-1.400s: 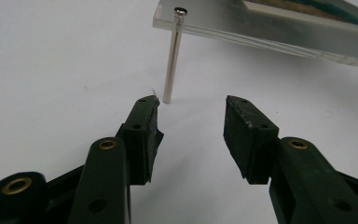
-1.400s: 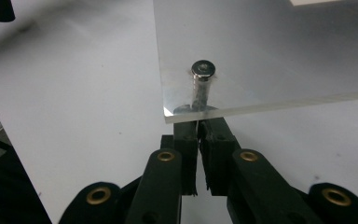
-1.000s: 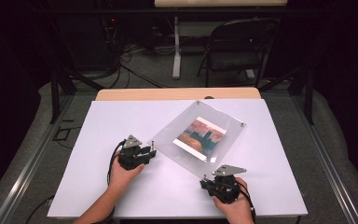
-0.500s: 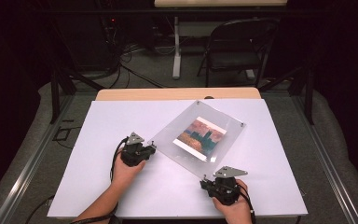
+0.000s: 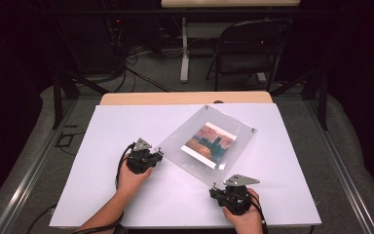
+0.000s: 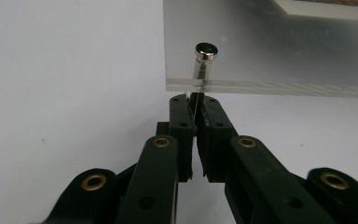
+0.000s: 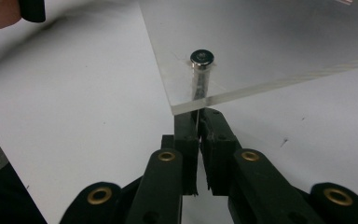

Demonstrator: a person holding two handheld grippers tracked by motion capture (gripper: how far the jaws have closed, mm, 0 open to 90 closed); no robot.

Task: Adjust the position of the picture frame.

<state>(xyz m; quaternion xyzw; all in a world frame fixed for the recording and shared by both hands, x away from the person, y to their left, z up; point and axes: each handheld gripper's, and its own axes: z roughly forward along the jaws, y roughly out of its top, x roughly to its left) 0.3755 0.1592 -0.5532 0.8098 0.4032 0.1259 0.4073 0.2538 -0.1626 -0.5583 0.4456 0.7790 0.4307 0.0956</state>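
Observation:
A clear acrylic frame (image 5: 243, 141) with a colourful picture (image 5: 209, 144) inside lies flat and turned diamond-wise on the white table (image 5: 102, 195). My left gripper (image 5: 159, 153) sits at its left corner and my right gripper (image 5: 214, 187) at its near corner. The left gripper (image 6: 195, 100) has just been closing. Its jaws now stand together just under the acrylic edge (image 6: 270, 46), below a silver corner pin (image 6: 206, 49), with nothing thick between them. The right gripper (image 7: 198, 114) is shut the same way beneath another pin (image 7: 202, 58).
A person's hands hold both grippers from the near edge. A wooden strip (image 5: 185, 98) runs along the table's far side. Beyond it stand a folding chair (image 5: 246, 53) and floor cables. Bare white table lies to the left and right of the frame.
The left gripper's jaws have drawn together at the frame's left corner. Both hands, the right gripper and the frame have kept their places.

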